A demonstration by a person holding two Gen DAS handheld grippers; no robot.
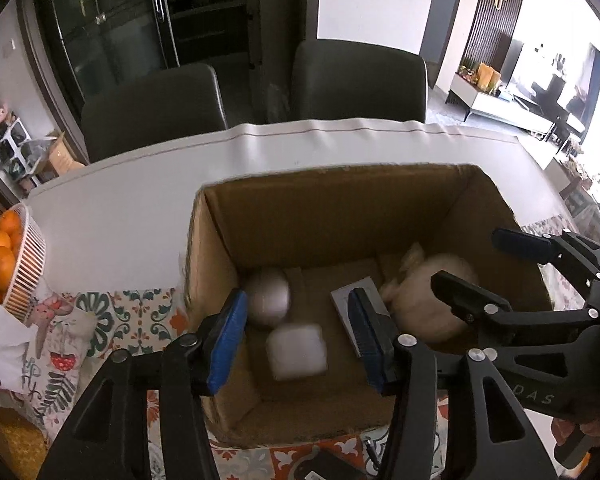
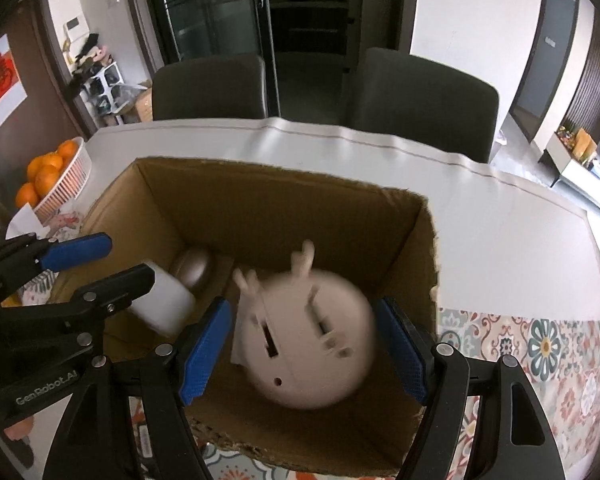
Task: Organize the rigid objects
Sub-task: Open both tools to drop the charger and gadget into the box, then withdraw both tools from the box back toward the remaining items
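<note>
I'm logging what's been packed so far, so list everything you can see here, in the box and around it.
Cardboard box: one, brown, open, on the table.
Round toy: one, cream, blurred, box's right side between the open right fingers.
Cube: one, white, blurred, box's left part.
Oval object: one, grey-brown, far left corner of the box floor.
Flat slab: one, grey, mid box floor.
Oranges: several, in a white basket, table's left.
Chairs: two, dark, behind the table.
Patterned cloth: one, under the box.
Left gripper: open.
Right gripper: open.

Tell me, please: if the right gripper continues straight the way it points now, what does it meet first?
Probably the round pink toy, blurred between the open fingers of the right gripper, inside the cardboard box. Depth is unclear.
</note>
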